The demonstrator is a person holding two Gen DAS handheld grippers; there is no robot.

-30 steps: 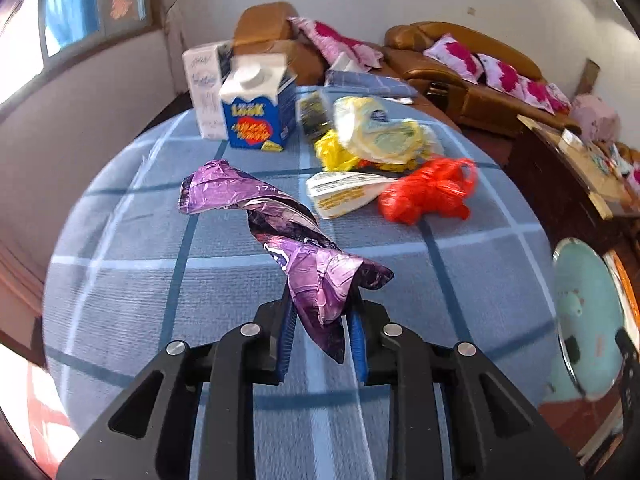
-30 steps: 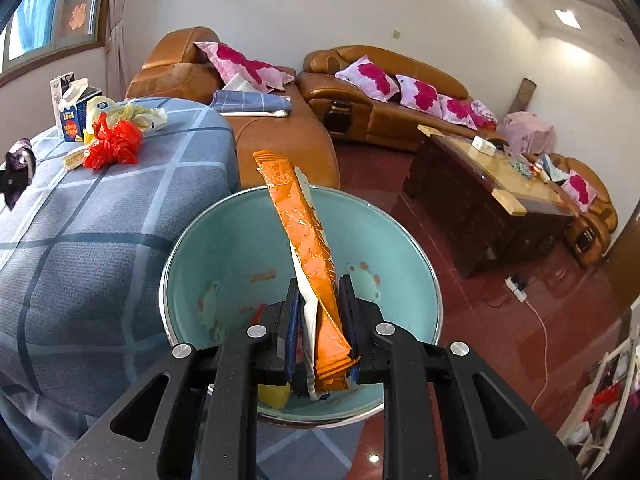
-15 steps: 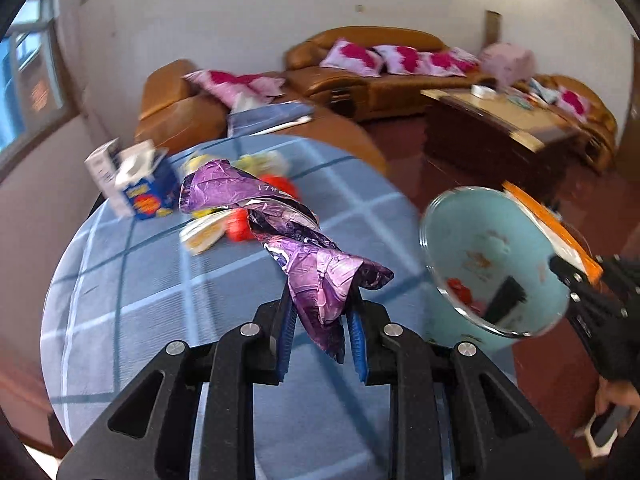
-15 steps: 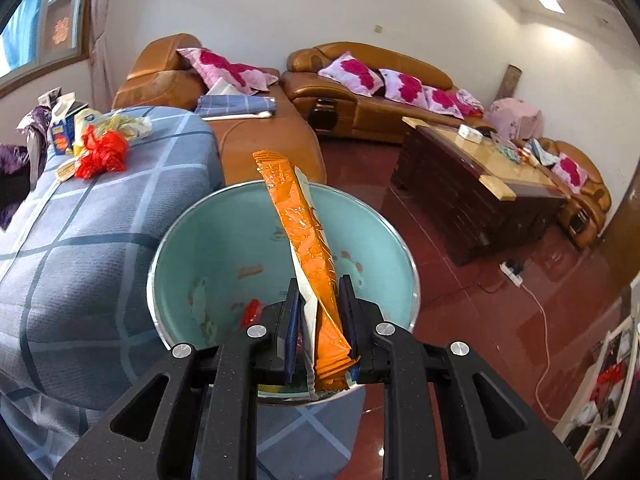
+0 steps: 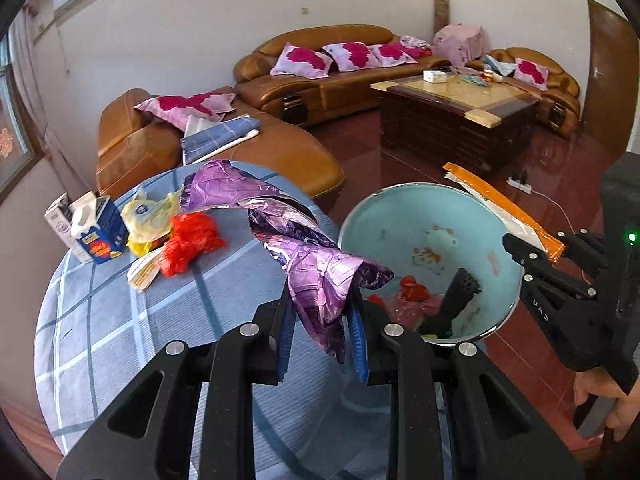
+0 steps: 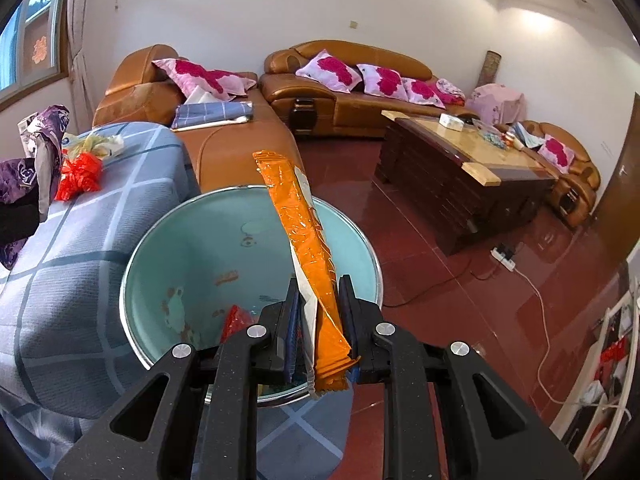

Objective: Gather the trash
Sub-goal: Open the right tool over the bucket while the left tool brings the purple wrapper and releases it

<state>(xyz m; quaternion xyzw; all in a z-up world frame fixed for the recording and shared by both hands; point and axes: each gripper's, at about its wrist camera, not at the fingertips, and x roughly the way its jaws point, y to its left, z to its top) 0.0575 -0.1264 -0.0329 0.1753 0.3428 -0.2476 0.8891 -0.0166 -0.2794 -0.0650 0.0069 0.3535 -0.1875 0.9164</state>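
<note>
My left gripper (image 5: 320, 320) is shut on a crumpled purple foil wrapper (image 5: 296, 248), held above the table edge next to the light-blue bin (image 5: 472, 216). My right gripper (image 6: 319, 320) is shut on a long orange wrapper (image 6: 304, 228) with white packaging beside it, held over the bin (image 6: 192, 248); it also shows in the left wrist view (image 5: 560, 248). The bin holds some red scraps (image 5: 412, 288). On the blue checked table (image 5: 120, 320) lie a red plastic bag (image 5: 188, 240), a yellow bag (image 5: 148, 216), a blue milk carton (image 5: 98, 232) and a flat paper packet (image 5: 144, 272).
A brown leather sofa (image 5: 320, 80) with pink cushions stands behind the table. A dark wooden coffee table (image 5: 452, 120) stands to the right on the red tiled floor. A power strip with a cable (image 6: 506, 254) lies on the floor.
My left gripper has swung right with the purple wrapper, from facing the table's trash to beside the bin. My right gripper has kept the orange wrapper over the bin, shifting slightly.
</note>
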